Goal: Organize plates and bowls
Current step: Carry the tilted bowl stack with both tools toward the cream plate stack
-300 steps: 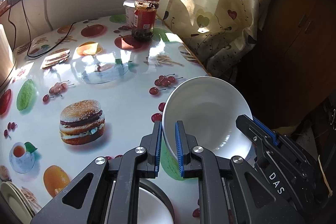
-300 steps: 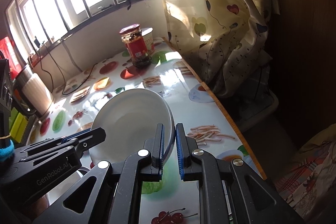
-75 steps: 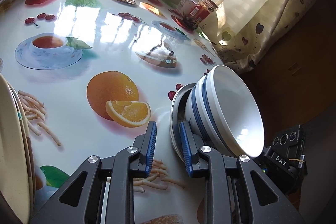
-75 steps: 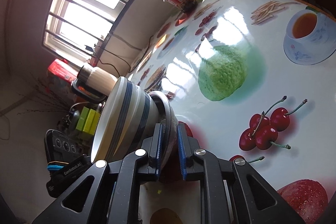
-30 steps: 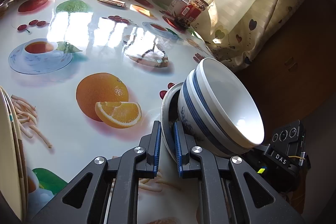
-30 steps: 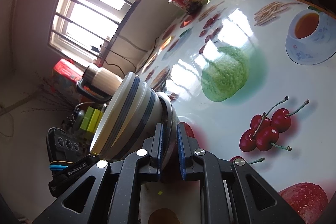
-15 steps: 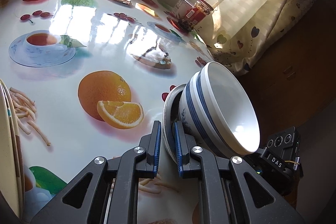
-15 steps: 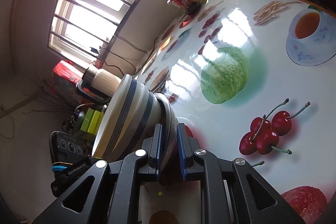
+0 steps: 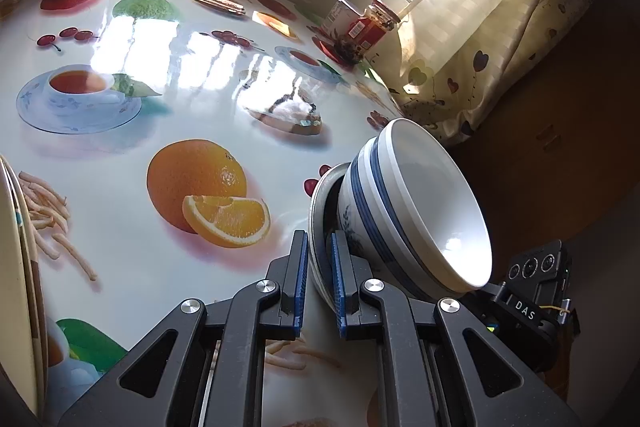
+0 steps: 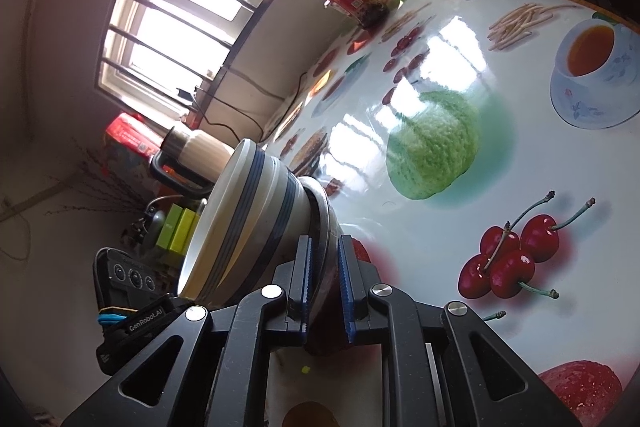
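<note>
left tool pinched plate rim, as a second before | right tool pinched opposite rim | bowls rode stacked on plate above counter, steadier than earlier tilt | jar far | stack likely ready to set down

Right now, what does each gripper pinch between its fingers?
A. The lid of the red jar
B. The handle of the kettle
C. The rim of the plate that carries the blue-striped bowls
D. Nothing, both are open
C. The left gripper and the right gripper are each shut on the rim of the plate, and the blue-striped bowls sit stacked on it.
</note>
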A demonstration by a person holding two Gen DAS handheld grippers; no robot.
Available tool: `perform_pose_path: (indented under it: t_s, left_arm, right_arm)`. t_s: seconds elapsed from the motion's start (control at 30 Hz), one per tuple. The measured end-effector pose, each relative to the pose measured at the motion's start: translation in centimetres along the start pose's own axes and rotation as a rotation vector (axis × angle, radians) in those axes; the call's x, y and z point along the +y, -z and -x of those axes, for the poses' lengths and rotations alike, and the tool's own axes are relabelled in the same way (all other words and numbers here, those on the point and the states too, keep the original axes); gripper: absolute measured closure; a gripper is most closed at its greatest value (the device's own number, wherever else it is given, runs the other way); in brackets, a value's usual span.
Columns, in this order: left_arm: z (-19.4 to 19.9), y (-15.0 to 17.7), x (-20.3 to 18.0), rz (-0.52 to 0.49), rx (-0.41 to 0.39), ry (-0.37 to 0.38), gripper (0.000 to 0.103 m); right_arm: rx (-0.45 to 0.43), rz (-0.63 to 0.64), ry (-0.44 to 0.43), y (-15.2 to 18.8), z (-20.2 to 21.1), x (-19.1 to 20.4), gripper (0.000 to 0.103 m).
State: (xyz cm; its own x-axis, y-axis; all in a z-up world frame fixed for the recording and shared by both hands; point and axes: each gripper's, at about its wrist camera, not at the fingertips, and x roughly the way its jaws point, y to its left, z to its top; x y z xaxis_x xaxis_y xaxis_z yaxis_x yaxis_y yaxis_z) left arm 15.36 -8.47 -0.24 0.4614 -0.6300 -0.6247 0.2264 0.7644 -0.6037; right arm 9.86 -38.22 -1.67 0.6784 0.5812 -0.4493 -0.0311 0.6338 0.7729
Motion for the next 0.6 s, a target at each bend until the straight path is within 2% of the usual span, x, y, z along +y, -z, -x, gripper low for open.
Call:
perform_pose_path:
  t_s: [0.6]
  left_arm:
    - [0.4, 0.3, -1.2, -0.057, -0.015, -0.035, 0.092]
  right_arm:
    - [-0.005, 0.018, 0.005, 0.4, 0.7, 0.0, 0.089]
